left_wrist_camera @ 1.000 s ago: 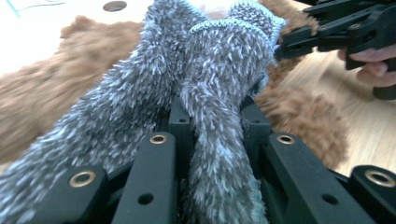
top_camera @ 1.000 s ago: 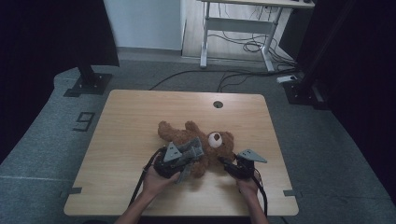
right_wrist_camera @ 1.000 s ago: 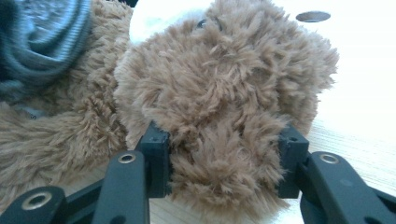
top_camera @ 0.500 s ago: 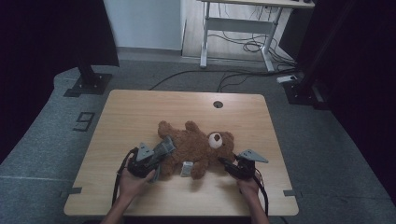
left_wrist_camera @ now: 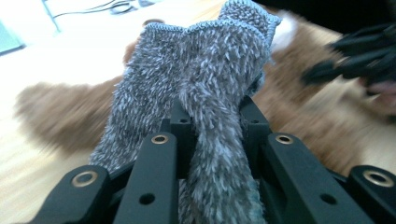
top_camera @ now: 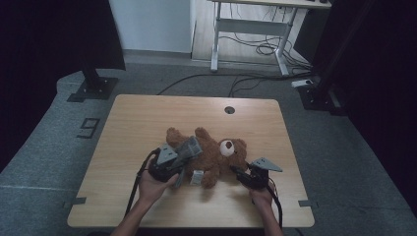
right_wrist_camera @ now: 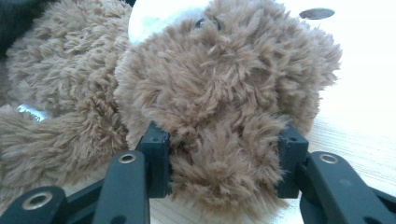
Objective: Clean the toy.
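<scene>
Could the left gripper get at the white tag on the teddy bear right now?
Probably not: the left gripper is shut on a grey fuzzy cloth, though the tag lies uncovered beside it.

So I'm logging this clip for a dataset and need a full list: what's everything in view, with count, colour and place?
Fluffy brown plush teddy bear: one, brown with a white muzzle, lying on the table's near half.
Fuzzy grey knitted cloth: one, grey, clamped in the left gripper, over the bear's body.
Small white tag: one, white, at the bear's near edge.
Light wooden table: one, pale wood, with a round dark hole near its far edge.
Metal desk frame: one, light grey, on the floor beyond, cables beneath.
Left gripper: black, shut on the cloth.
Right gripper: black, jaws on either side of the bear's head.
Hands: two, at the near edge.
</scene>
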`<state>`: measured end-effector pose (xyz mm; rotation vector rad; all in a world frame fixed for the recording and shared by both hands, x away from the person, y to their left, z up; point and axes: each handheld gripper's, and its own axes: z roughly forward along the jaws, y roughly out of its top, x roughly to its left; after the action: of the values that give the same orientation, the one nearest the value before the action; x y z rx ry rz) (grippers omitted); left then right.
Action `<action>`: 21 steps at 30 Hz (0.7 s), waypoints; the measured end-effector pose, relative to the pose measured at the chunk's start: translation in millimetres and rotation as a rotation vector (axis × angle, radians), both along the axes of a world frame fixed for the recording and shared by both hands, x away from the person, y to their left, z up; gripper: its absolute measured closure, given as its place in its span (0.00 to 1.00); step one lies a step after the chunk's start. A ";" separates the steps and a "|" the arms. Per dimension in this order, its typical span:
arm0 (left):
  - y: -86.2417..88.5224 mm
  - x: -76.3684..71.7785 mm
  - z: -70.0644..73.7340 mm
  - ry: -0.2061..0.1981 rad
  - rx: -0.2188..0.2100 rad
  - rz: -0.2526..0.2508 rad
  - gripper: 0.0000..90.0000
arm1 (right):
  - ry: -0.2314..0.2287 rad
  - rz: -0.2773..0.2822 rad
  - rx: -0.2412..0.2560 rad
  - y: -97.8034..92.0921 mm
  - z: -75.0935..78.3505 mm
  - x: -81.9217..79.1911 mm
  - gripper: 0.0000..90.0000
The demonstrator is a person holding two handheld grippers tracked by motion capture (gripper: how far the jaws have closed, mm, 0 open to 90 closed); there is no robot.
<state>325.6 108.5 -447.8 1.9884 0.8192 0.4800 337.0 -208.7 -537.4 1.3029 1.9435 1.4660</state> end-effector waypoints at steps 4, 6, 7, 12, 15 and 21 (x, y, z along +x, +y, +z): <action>-34.0 4.9 8.4 0.000 0.006 -0.058 0.81 | -0.002 -0.001 -0.002 0.3 0.1 -0.2 0.58; -51.1 7.2 10.8 0.006 0.008 -0.085 0.81 | -0.004 -0.003 -0.004 0.7 0.4 -0.4 0.58; -59.4 8.4 11.7 0.008 0.008 -0.100 0.81 | -0.005 -0.004 -0.005 0.9 0.5 -0.5 0.58; -97.5 14.8 7.4 0.029 0.036 -0.150 0.81 | -0.010 -0.007 -0.010 1.9 0.7 -1.3 0.58; -111.7 18.1 -2.8 0.043 0.060 -0.157 0.81 | -0.010 -0.009 -0.007 2.0 0.5 -1.4 0.58; -118.8 18.6 -21.8 0.054 0.079 -0.148 0.81 | -0.006 -0.006 -0.002 1.0 -0.1 -0.9 0.58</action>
<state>344.2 -10.3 -469.7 2.1251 0.6886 0.3786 336.1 -207.8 -537.5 1.3007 1.9350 1.4636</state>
